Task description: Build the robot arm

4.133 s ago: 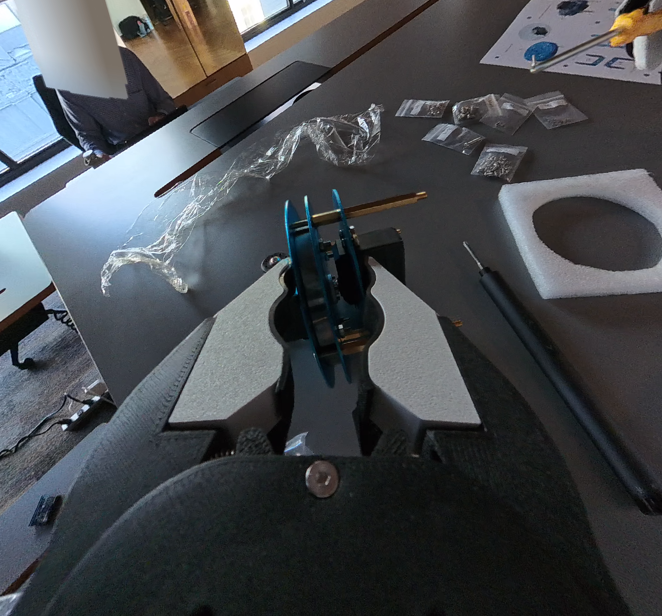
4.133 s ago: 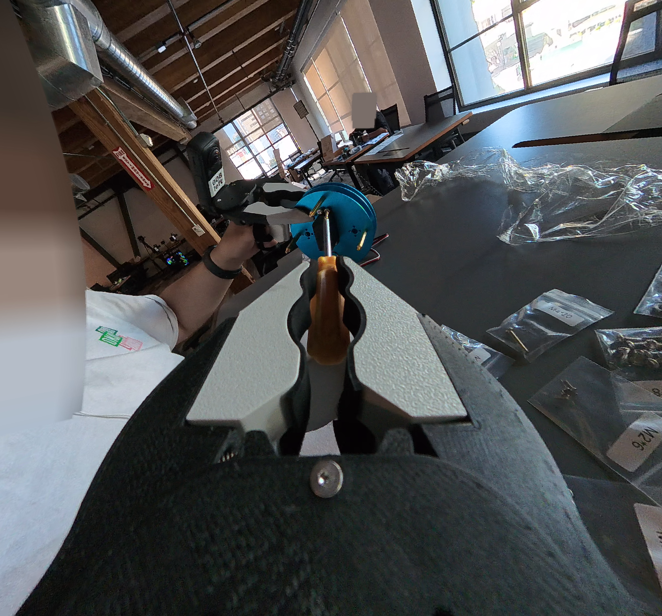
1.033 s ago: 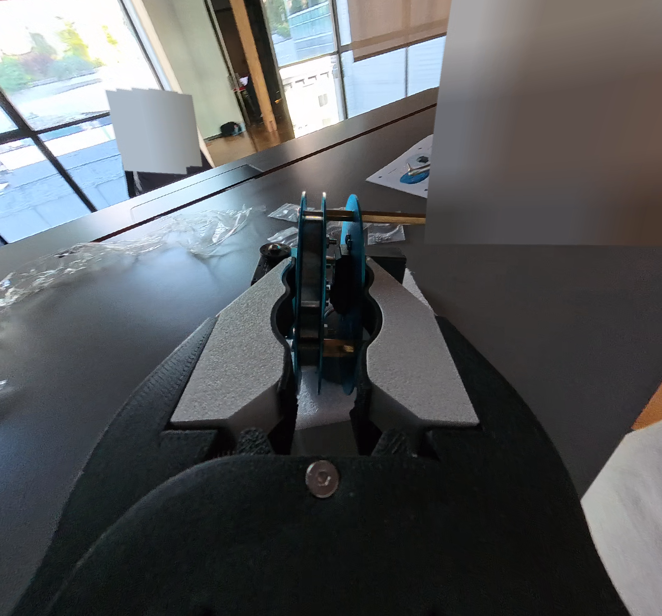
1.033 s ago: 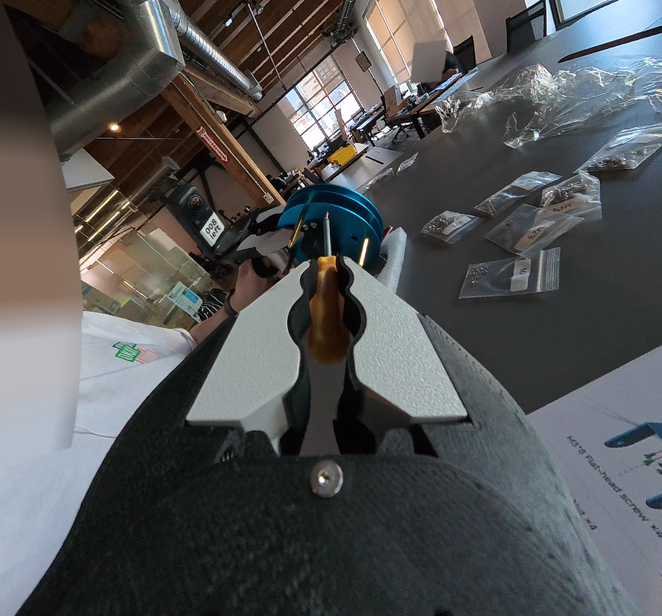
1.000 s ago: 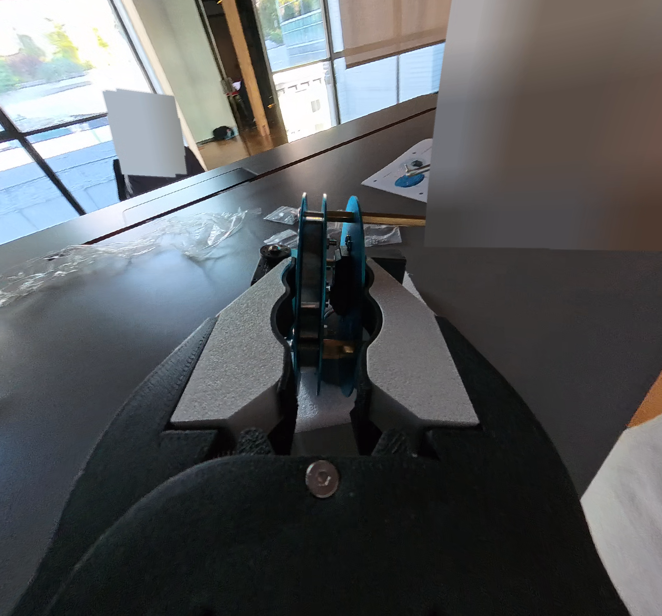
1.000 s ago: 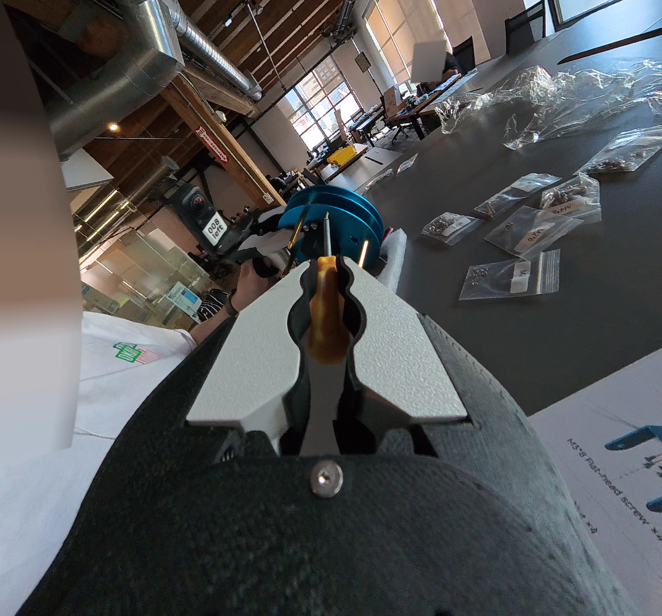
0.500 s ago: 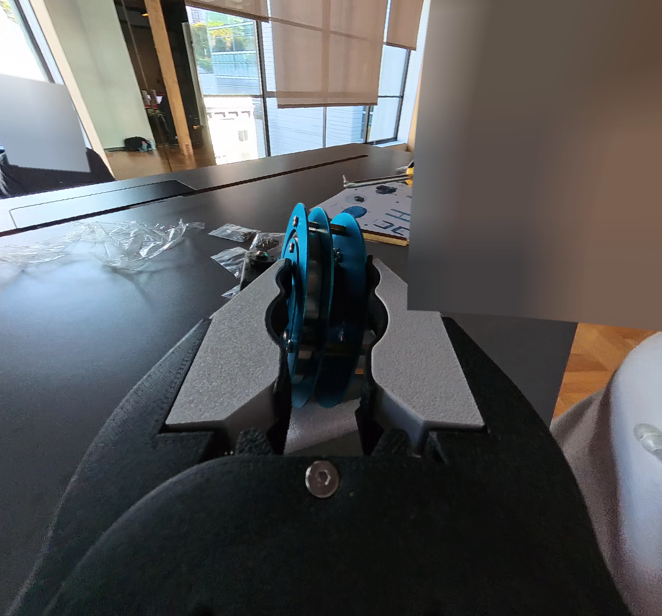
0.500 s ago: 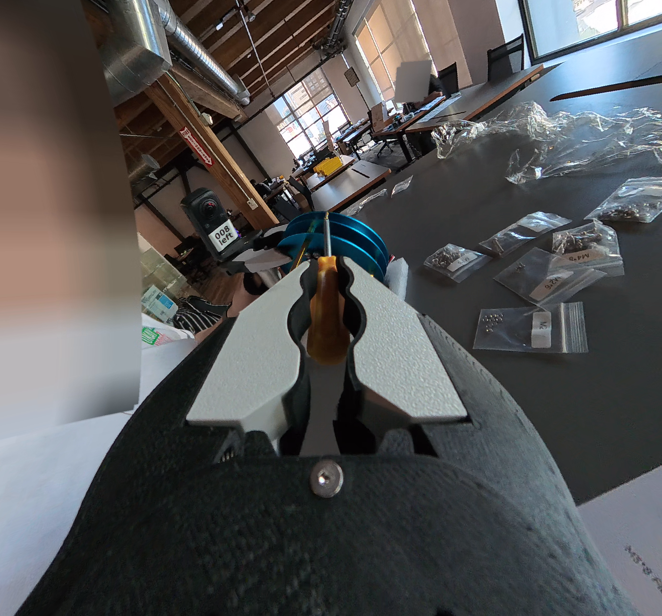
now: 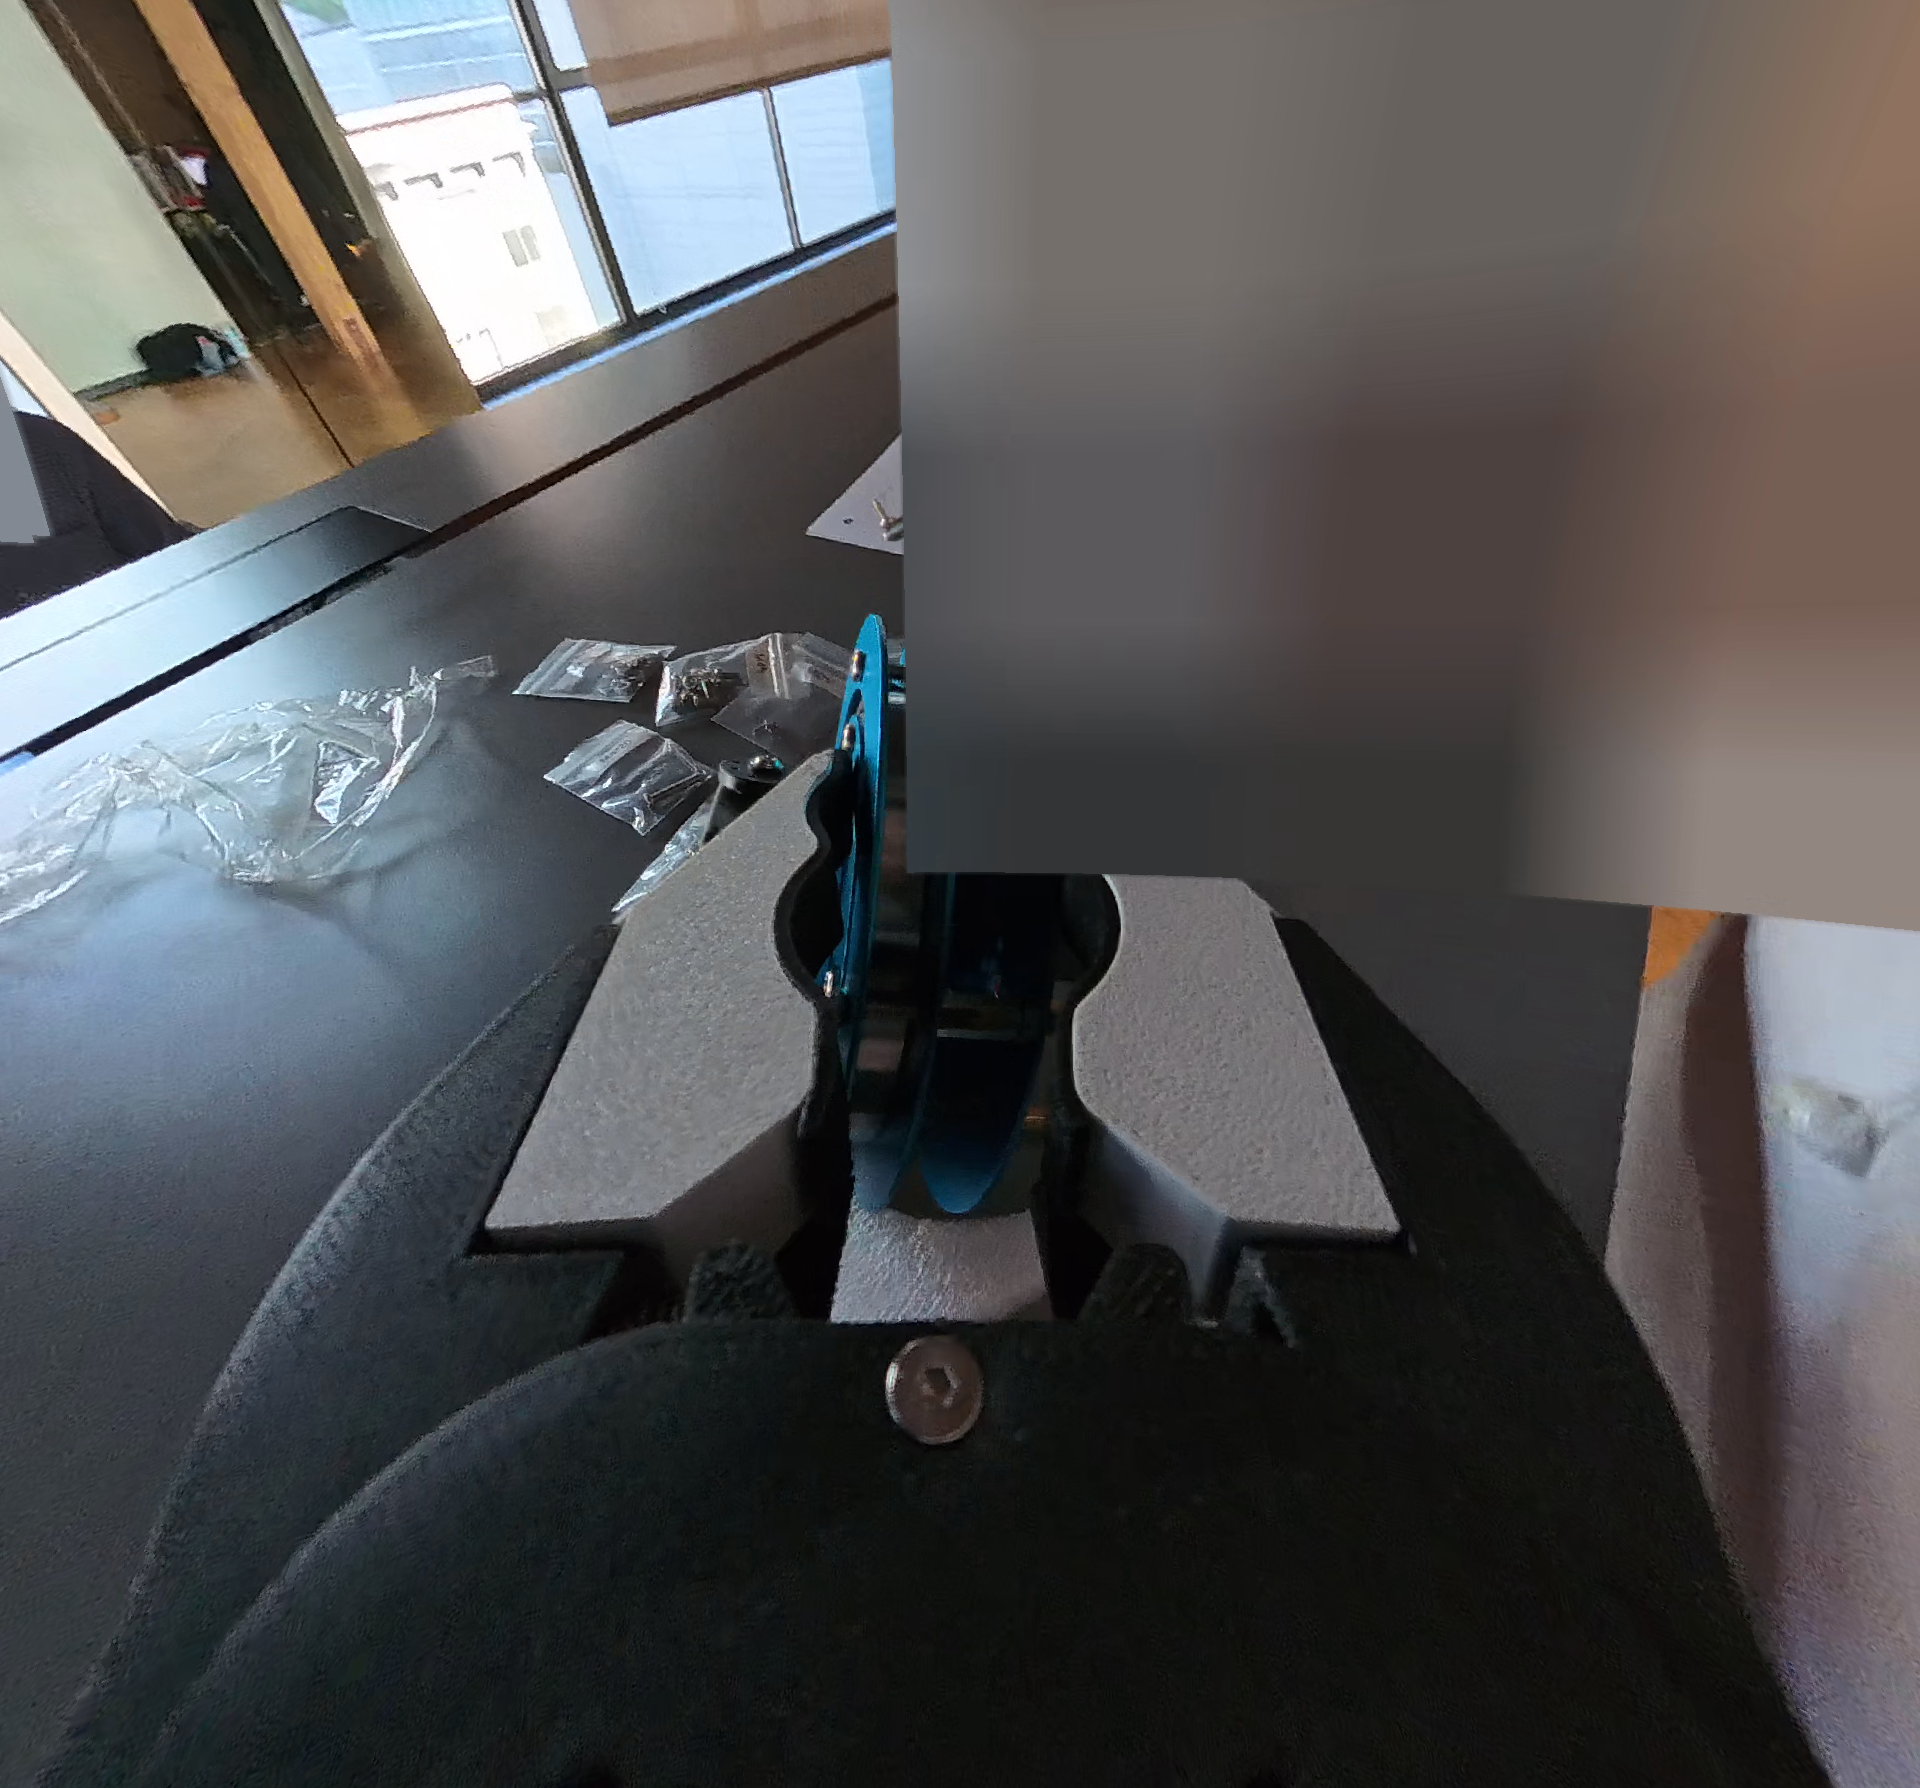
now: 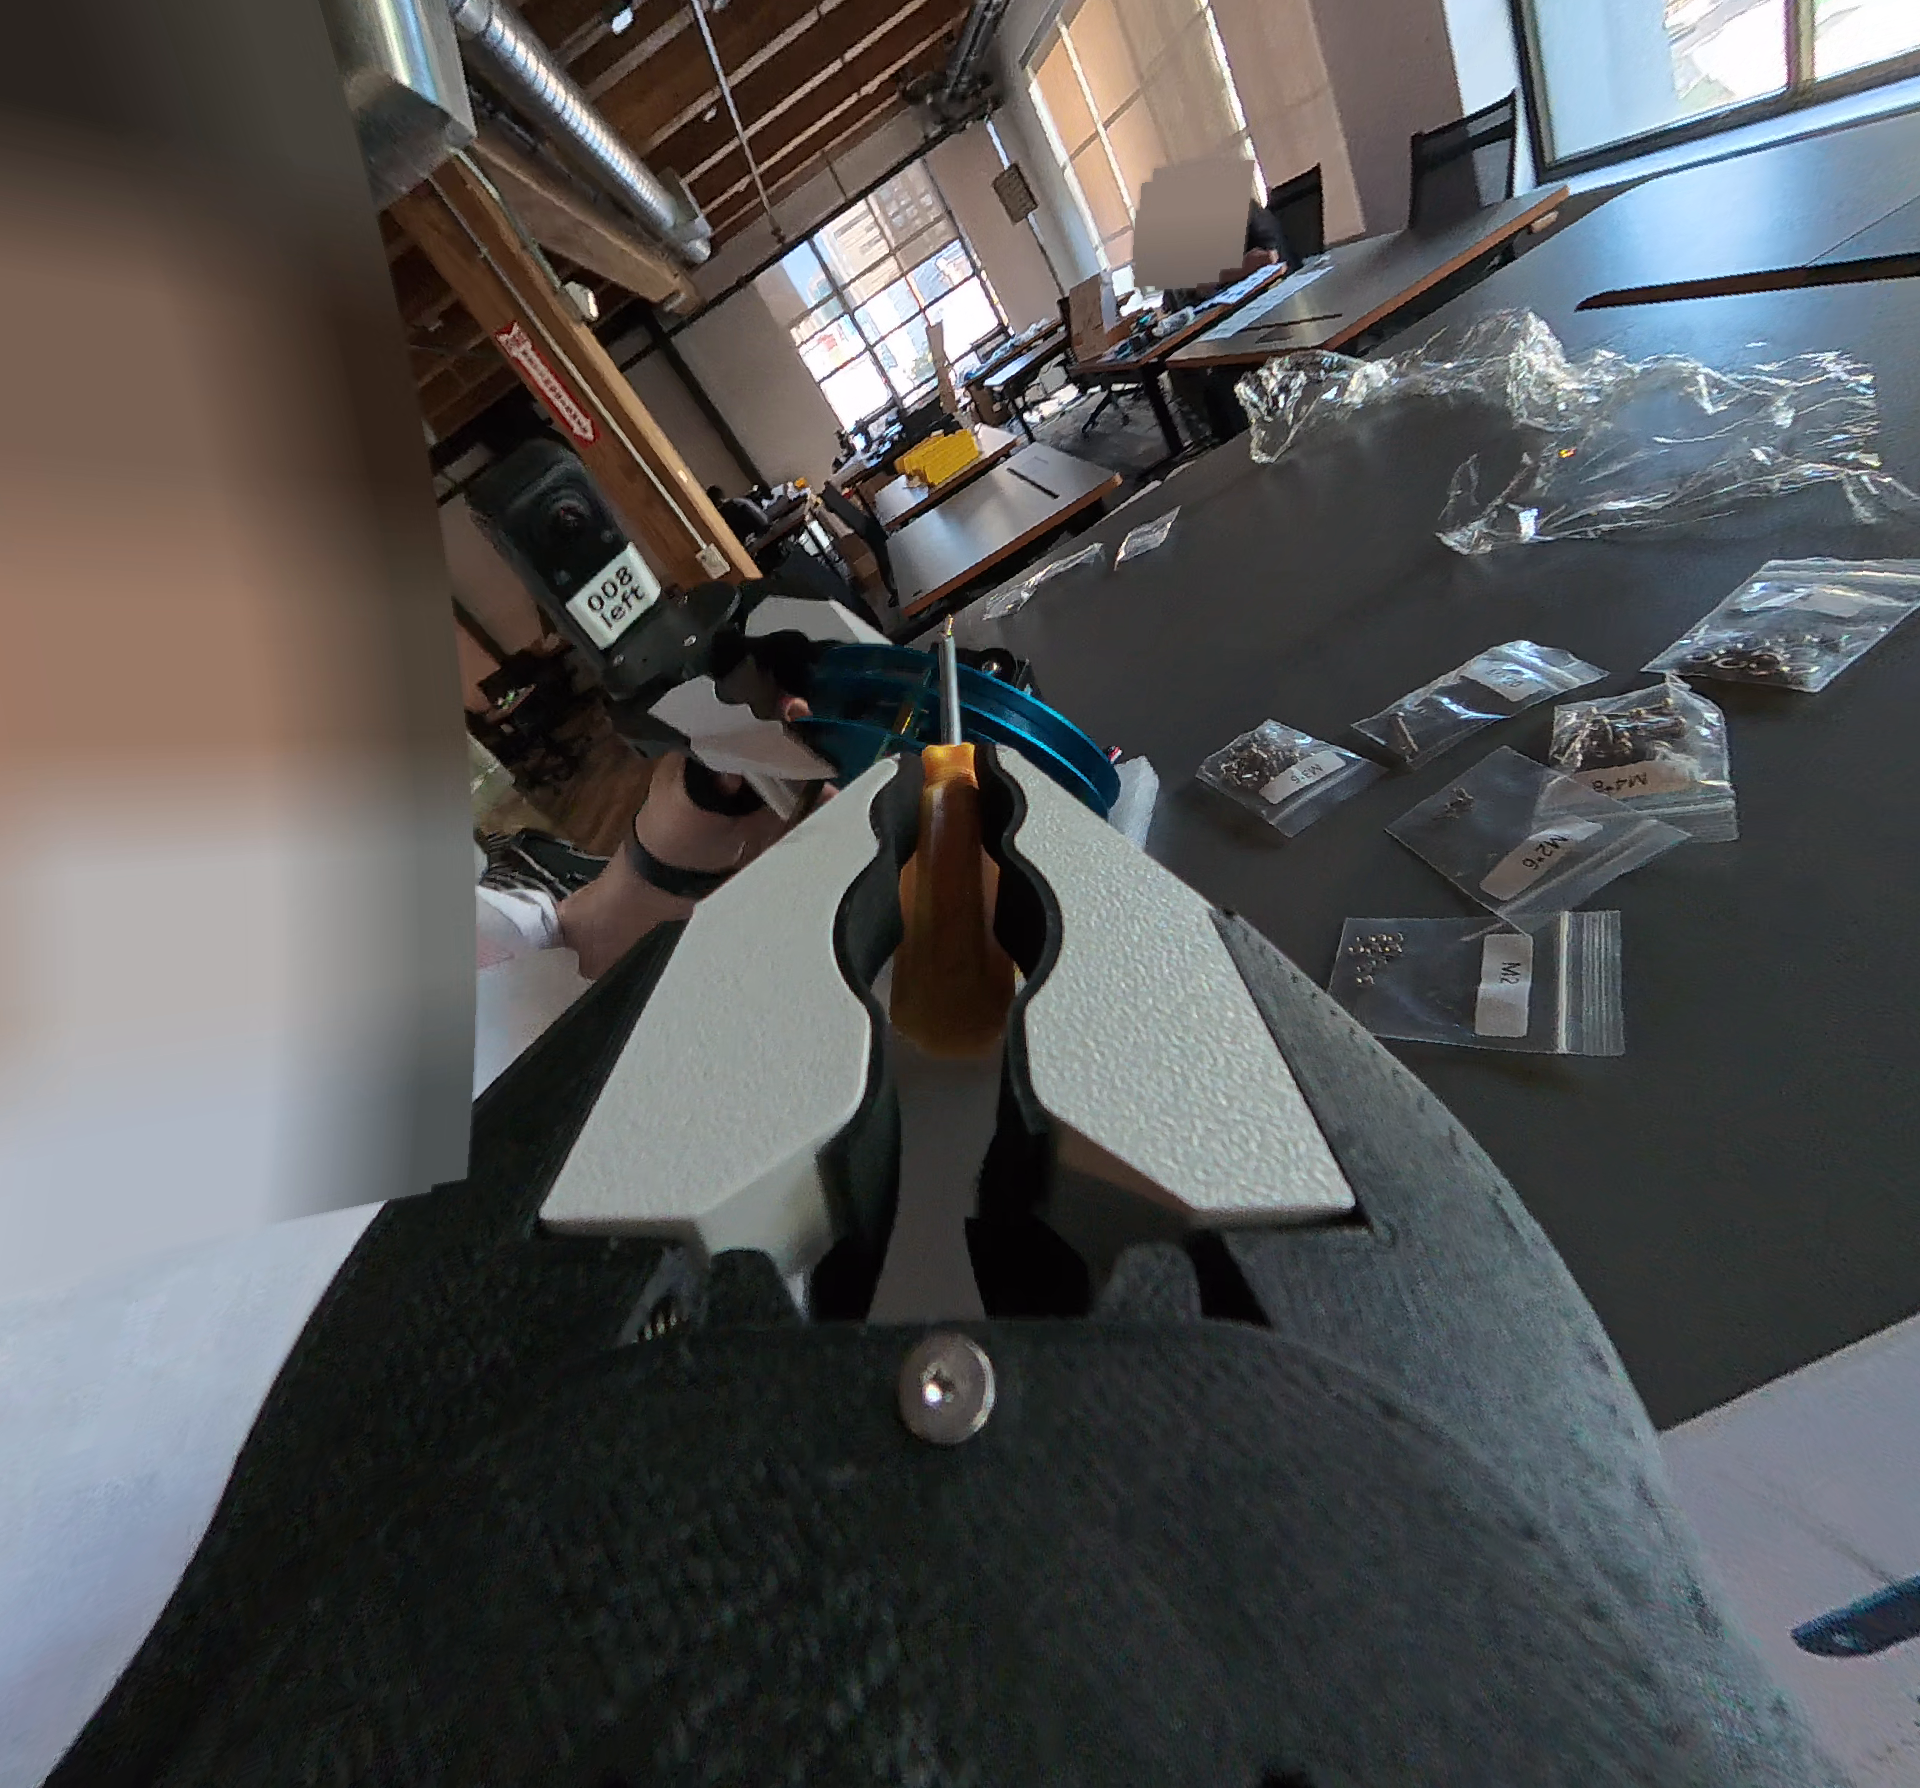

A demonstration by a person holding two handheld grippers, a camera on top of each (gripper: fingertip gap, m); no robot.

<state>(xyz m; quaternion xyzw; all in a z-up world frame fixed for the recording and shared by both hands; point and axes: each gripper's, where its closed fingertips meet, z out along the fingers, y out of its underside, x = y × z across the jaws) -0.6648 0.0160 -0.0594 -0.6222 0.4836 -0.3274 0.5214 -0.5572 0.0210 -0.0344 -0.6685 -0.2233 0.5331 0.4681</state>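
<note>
My left gripper (image 9: 940,917) is shut on a blue metal disc assembly (image 9: 868,865) of stacked round plates, held on edge above the black table (image 9: 312,1011); a blur patch hides its right part. My right gripper (image 10: 951,803) is shut on an amber-handled screwdriver (image 10: 951,907). Its thin steel shaft (image 10: 948,689) points forward, and its tip stands just over the blue disc assembly (image 10: 997,710). There the left gripper (image 10: 743,710) clamps the discs from the left, held by a hand with a dark wristband (image 10: 675,865).
Several small clear bags of screws (image 10: 1507,803) lie on the black table (image 10: 1351,616), also in the left wrist view (image 9: 665,720). Crumpled clear plastic wrap (image 10: 1610,429) lies farther back. A white instruction sheet (image 9: 868,507) lies far right. White foam (image 10: 1132,793) sits behind the discs. Across from one pair of fingers to the other is roughly 12 cm.
The left gripper has turned the disc assembly and swung its view left toward the table. The screwdriver tip has stayed at the discs while the right view tilted.
</note>
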